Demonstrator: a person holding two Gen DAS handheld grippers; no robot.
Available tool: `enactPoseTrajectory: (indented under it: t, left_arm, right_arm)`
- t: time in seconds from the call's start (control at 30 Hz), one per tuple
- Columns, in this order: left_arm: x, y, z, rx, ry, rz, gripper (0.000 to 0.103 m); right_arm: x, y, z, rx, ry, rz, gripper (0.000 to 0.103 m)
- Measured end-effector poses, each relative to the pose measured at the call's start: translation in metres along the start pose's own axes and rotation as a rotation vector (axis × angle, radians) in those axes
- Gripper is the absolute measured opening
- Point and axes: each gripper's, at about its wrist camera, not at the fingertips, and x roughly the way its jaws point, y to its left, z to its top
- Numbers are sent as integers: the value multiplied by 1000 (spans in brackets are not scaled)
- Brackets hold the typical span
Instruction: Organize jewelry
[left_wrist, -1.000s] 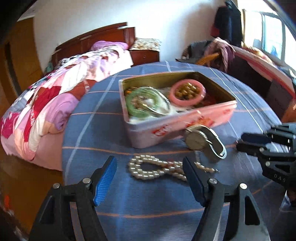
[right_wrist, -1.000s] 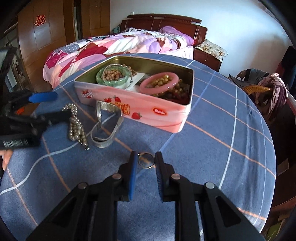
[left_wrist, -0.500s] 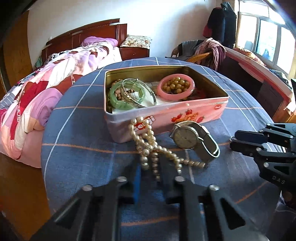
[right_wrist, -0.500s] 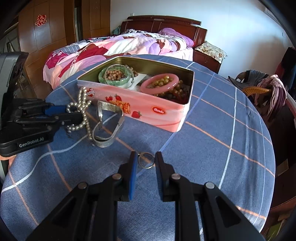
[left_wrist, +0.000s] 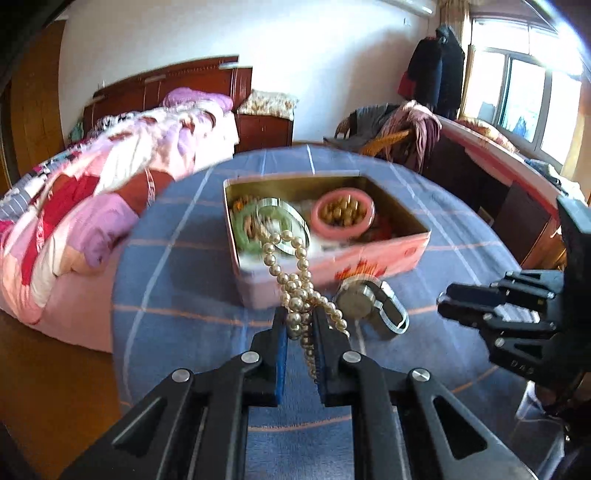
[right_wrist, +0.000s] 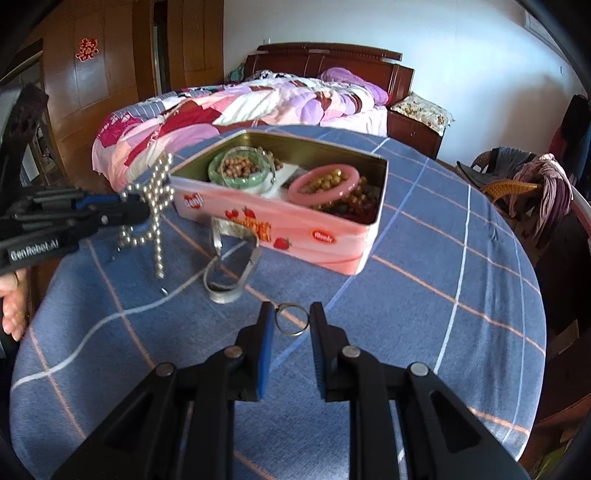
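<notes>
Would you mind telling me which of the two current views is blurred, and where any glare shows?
Left wrist view: motion blur smears the pink tin and watch, the window is blown out. Right wrist view: mostly sharp, the ring crisp; only the hanging pearl necklace is slightly smeared.

Sunlit bedroom – quilted bed (right_wrist: 258, 107), wooden headboard (right_wrist: 328, 59), bright window (left_wrist: 524, 99), white walls

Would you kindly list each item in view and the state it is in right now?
Left tongs: shut on the pearl necklace.
Pearl necklace: lifted, dangling beside the tin.
Right tongs: open around the ring.
Ring: lying on the tablecloth.
Tin: open, no lid, holding bangles and beads.
Watch: on the table against the tin.
</notes>
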Motion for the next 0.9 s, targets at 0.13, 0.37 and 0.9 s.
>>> enactPoseTrajectory:
  t: [0.13,0.37,0.9]
  left_arm:
    - [-10,-3,15,32,-40,22,12]
    - [-9,-6,76,102,-126,63,12]
    - [58,2,13,15,60,117,72]
  right_arm:
    - [-7,-1,11,7,-35,7,22]
    - [-13,-11,72,20,-161,-18,22]
    - [47,17,35,30,99,107,73]
